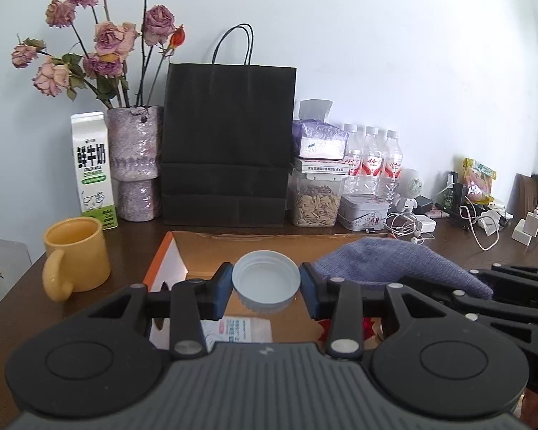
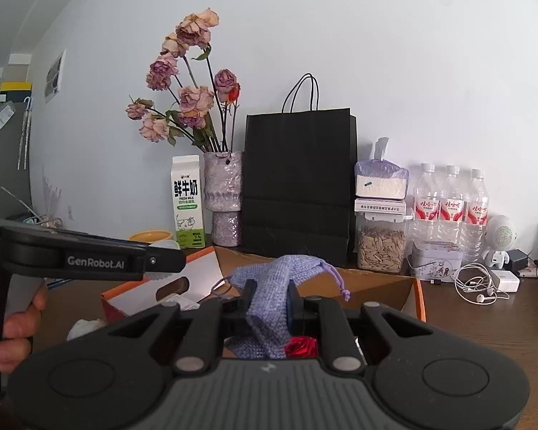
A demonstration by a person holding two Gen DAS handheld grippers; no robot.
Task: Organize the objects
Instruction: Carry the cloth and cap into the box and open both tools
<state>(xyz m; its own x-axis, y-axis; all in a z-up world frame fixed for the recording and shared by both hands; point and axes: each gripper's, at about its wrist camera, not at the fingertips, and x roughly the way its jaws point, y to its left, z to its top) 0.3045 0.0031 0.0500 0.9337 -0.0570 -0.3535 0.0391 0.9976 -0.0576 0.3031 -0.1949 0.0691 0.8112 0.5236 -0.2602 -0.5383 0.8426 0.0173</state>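
A white lid (image 1: 266,281), hollow side up, is clamped in the left tool (image 1: 265,286) above an open cardboard box (image 1: 269,238) on the table (image 1: 18,297). A purple drawstring pouch (image 2: 269,286) is pinched in the narrowly closed right tool (image 2: 269,308) over the same box, where a red flower (image 2: 300,347) and a paper packet (image 1: 240,329) are seen. A seed-filled clear jar (image 1: 315,200) stands far right.

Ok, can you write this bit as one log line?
left gripper: shut on cap | right gripper: shut on pouch | both above box
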